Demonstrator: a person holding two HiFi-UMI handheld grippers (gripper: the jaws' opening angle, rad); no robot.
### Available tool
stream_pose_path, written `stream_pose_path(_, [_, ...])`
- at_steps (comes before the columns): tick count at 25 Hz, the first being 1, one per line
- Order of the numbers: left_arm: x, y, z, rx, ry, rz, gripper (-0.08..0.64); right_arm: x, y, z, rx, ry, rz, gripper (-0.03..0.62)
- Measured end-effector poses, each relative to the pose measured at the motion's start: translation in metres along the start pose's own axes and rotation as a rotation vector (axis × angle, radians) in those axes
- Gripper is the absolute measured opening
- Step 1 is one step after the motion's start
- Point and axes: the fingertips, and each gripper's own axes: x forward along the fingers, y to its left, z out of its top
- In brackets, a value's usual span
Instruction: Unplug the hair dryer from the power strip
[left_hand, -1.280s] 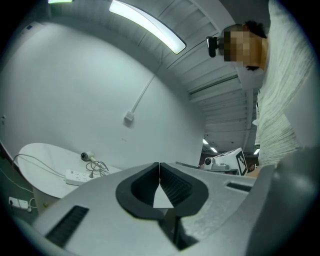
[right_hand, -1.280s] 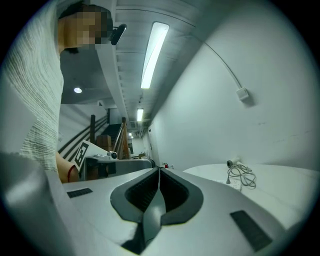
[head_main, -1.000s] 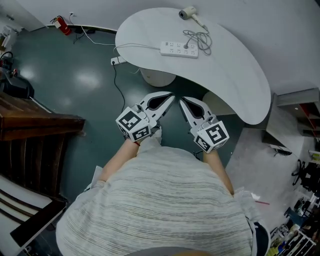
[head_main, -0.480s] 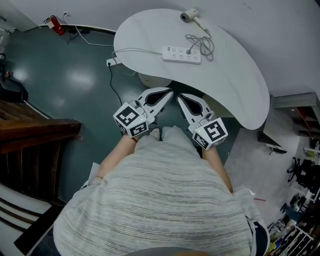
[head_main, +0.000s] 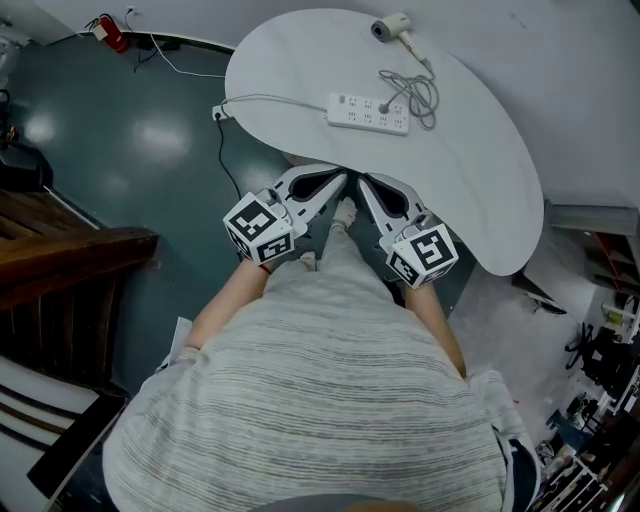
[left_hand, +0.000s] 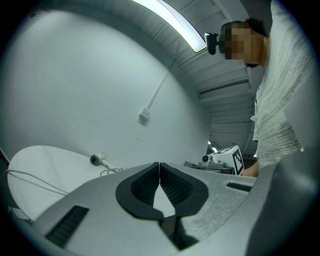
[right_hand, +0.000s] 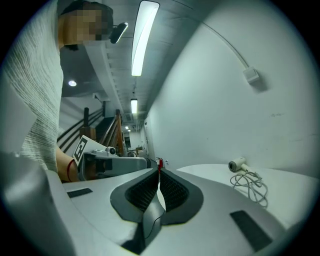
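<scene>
A white hair dryer (head_main: 391, 28) lies at the far side of the white table (head_main: 480, 170); it also shows small in the left gripper view (left_hand: 97, 159) and the right gripper view (right_hand: 236, 165). Its grey cord (head_main: 417, 90) coils beside a white power strip (head_main: 368, 112), with a plug (head_main: 383, 108) in the strip. My left gripper (head_main: 343, 179) and right gripper (head_main: 361, 181) hang side by side at the table's near edge, both shut and holding nothing, well short of the strip.
The strip's own white cable (head_main: 262, 99) runs left off the table to a floor socket (head_main: 217, 112). A red extinguisher (head_main: 103, 31) stands by the far wall. Dark wooden furniture (head_main: 60, 260) is at left, cluttered shelves (head_main: 600, 360) at right.
Both grippers have moved forward together, from over the floor to the table's near edge. The table and strip now sit closer in the head view. Jaws stayed shut.
</scene>
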Motion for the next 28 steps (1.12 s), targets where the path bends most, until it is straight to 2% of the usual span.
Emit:
stream_pose_path(14, [0.093, 0.081, -0.007, -0.016, 0.095, 0.035, 0.008, 0.047, -0.122, -0.002, 0.007, 0.076, 0.031, 0.027])
stream_pose_path(18, [0.119, 0.094, -0.008, -0.007, 0.133, 0.022, 0.008, 0.053, -0.149, -0.004, 0.002, 0.102, 0.047, 0.026])
stream_pose_path(21, [0.137, 0.101, -0.011, 0.029, 0.172, -0.005, 0.008, 0.057, -0.164, -0.007, -0.007, 0.121, 0.062, 0.028])
stream_pose_path(28, [0.167, 0.116, -0.022, 0.174, 0.306, -0.068, 0.008, 0.061, -0.191, -0.016, -0.001, 0.167, 0.066, 0.026])
